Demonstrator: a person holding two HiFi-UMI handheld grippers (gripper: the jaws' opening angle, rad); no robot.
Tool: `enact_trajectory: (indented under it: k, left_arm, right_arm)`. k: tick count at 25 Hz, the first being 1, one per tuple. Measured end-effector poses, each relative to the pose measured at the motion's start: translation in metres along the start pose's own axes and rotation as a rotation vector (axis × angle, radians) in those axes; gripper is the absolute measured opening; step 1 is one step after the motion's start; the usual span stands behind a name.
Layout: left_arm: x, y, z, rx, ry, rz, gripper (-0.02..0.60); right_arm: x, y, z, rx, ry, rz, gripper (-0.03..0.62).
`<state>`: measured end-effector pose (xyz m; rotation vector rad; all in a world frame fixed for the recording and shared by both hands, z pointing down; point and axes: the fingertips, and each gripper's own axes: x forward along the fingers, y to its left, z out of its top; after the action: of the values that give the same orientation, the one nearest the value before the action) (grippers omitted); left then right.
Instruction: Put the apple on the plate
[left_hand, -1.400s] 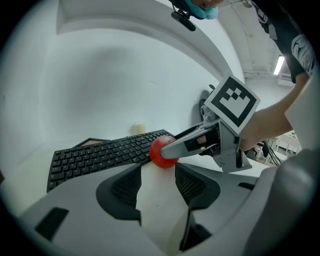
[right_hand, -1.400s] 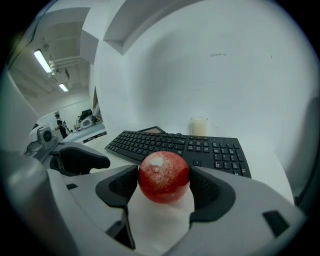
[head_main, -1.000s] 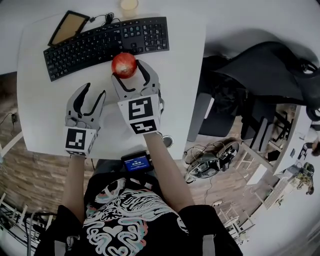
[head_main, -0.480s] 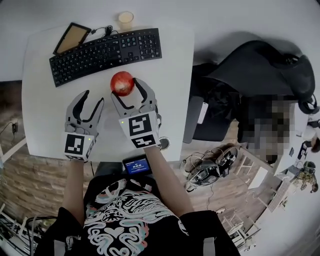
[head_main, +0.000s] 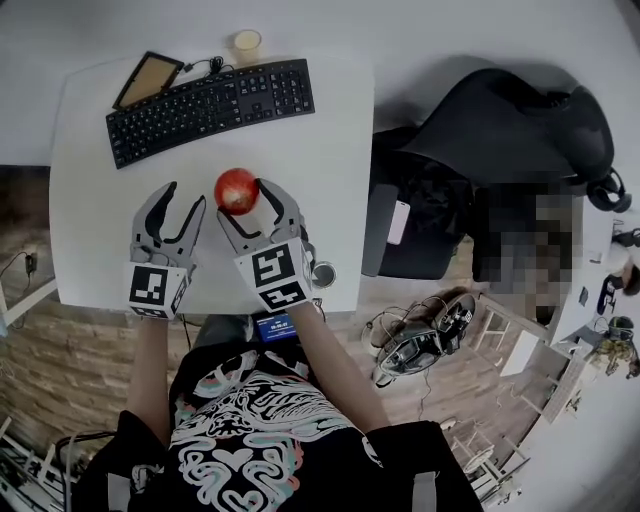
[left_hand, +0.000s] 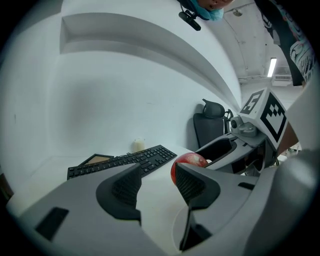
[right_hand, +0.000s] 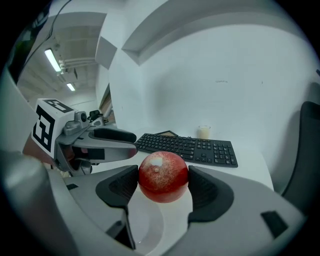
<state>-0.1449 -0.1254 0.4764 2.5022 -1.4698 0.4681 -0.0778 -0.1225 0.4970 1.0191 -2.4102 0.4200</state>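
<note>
White desk (head_main: 330, 150), seen from above, with a red apple (head_main: 237, 190) pinched in the right hand-held gripper (head_main: 243, 198).

Nearest the person, the two hand-held grippers sit side by side over the desk's front half. The left hand-held gripper (head_main: 182, 196) has its jaws spread, with only bare desk between them. Just beside it, the right one's dark pads (right_hand: 124, 185) press on opposite sides of the apple, which is speckled pale near its top. In the right gripper view a white plate (right_hand: 145, 222) lies under the jaws, its rim curving below the apple; whether the fruit touches it cannot be told. Farther back a black keyboard (head_main: 210, 105) lies slanted across the desk. A dark-framed tablet (head_main: 148, 80) sits at its left end, and a small pale cup (head_main: 246, 43) stands behind it. A dark chair (head_main: 490, 130) stands off the desk's right side.
</note>
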Motion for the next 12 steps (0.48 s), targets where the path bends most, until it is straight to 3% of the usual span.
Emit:
enact_trajectory:
  k: [12]
  left_arm:
    - [-0.036, -0.023, -0.014, 0.006, 0.029, -0.032, 0.203]
  right_arm:
    - [-0.03, 0.049, -0.041, 0.004, 0.048, 0.079, 0.311]
